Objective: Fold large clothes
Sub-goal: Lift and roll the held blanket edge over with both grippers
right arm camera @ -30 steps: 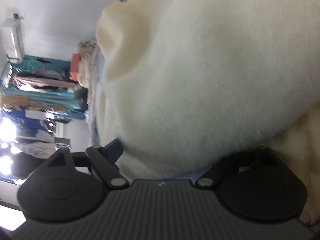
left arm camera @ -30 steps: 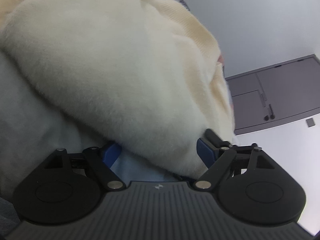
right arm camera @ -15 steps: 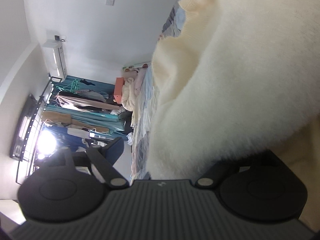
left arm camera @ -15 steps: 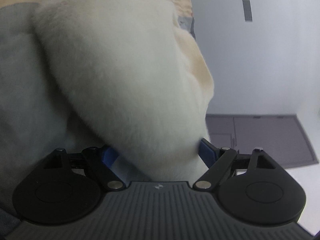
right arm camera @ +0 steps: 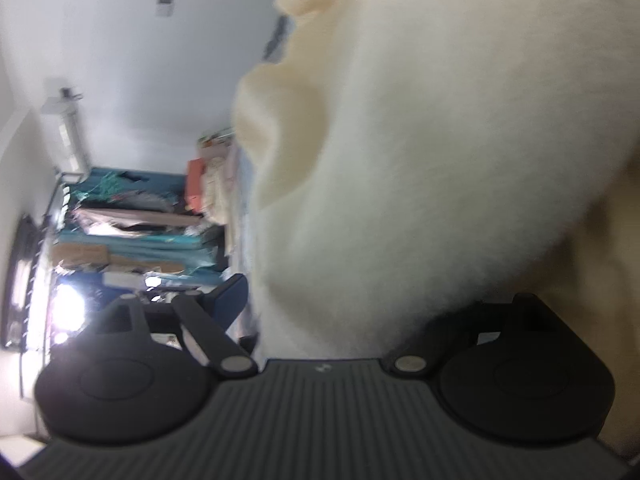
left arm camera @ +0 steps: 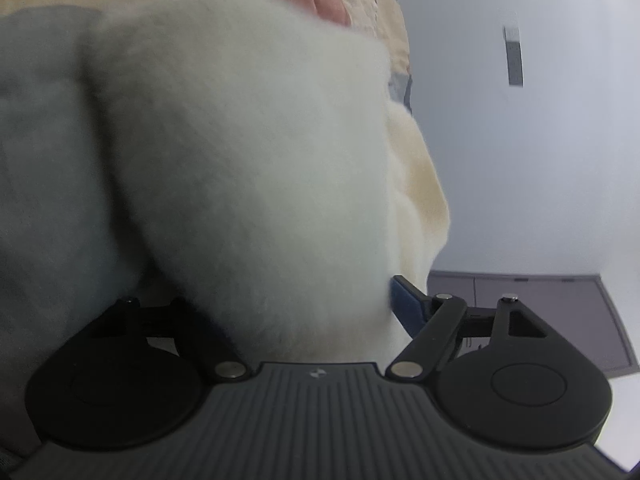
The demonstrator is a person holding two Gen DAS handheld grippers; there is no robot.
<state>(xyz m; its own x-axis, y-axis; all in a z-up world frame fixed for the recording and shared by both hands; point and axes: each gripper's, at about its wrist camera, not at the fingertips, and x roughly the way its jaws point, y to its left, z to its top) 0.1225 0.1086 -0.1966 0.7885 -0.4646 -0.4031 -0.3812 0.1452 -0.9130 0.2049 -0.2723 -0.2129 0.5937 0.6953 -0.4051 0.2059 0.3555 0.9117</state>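
Fleece garment (left arm camera: 256, 168) seemingly between left fingers (left arm camera: 404, 304)

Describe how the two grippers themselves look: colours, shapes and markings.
Both look alike. The left gripper and the right gripper each have a dark grey ribbed body with a small round emblem, two black rounded lobes, black link bars with silver rivets, and blue fingers.

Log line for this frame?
left gripper: jaws closing, fleece between | right gripper: jaws wide, fleece between, one side hidden, grip unclear | fold stage: cannot tell, views blocked by fleece
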